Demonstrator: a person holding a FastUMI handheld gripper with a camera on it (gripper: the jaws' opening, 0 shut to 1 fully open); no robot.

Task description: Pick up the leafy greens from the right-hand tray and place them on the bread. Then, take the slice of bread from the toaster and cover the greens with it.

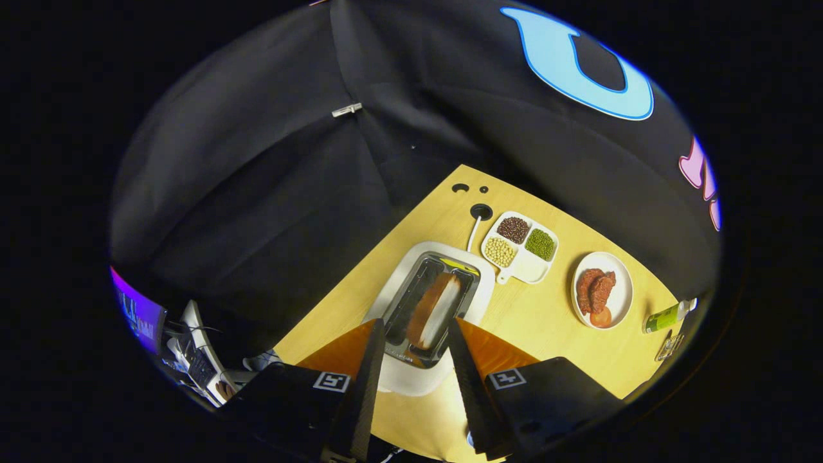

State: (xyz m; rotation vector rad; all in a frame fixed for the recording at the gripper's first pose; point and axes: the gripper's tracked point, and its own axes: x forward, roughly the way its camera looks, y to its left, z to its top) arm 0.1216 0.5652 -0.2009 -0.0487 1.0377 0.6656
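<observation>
Jaws spread wide and holding nothing: our gripper [416, 334] hangs above the toaster [429, 307], fingers straddling the near end of the slot, with the slice of bread [437, 310] standing on edge in it, just ahead of and between the fingertips. From the bread, the three-compartment dish [522, 247] of beans sits at about 2 o'clock, touching or nearly touching the toaster's far corner, and the round plate [603, 289] with brown patties and a red slice is at 3 o'clock, well apart. A bottle [669, 316] lies further out past that plate. We can't make out any leafy greens or a base slice on the wooden table [540, 321], so we can't confirm the greens step is done; we judge we're on the toaster pick. Risks as we see them: the slice runs lengthwise along the slot, so a descent off the slot line puts a fingertip on the metal rim instead of on the bread. Closing across the narrow faces could crush or tear the soft crumb; closing too lightly lets it drop back. A tilted pull could drag it on the slot wall or shift the toaster toward the bean dish. The cord [474, 233] at 12 o'clock looks clear of us.
</observation>
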